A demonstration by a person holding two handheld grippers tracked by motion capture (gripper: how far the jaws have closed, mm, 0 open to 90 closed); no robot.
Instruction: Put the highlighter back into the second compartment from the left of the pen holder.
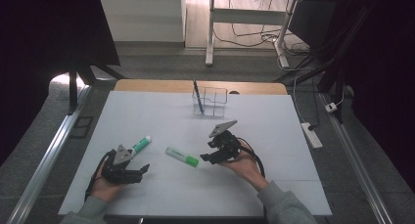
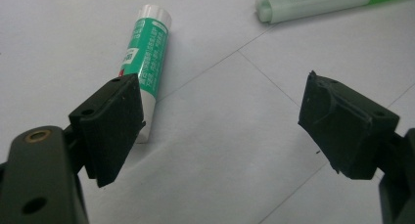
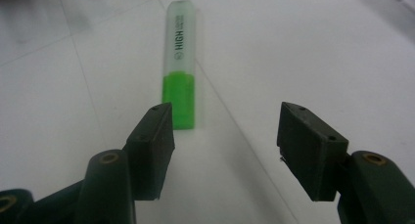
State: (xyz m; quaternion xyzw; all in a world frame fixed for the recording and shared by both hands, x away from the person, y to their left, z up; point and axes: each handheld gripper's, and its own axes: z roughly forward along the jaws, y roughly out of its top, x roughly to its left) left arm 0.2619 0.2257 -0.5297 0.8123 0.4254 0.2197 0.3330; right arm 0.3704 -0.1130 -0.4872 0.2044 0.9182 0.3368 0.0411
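green highlighter [image 1: 182,156] lies flat on white table [image 1: 274,136], just left of right gripper [image 1: 208,158]; left gripper [image 1: 142,171] rests near a green tube [image 1: 142,144]. left gripper view: jaws spread, nothing between. right gripper view: jaws apart, released, highlighter [image 3: 179,89] just beyond them, untouched.

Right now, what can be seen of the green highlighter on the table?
The green highlighter lies flat on the white table, untouched. It looks plastic: a frosted translucent cap end printed HIGH, and a bright green body end. In the right gripper view its green end points at the open right hand-held gripper, just short of the jaws, nearer one jaw.
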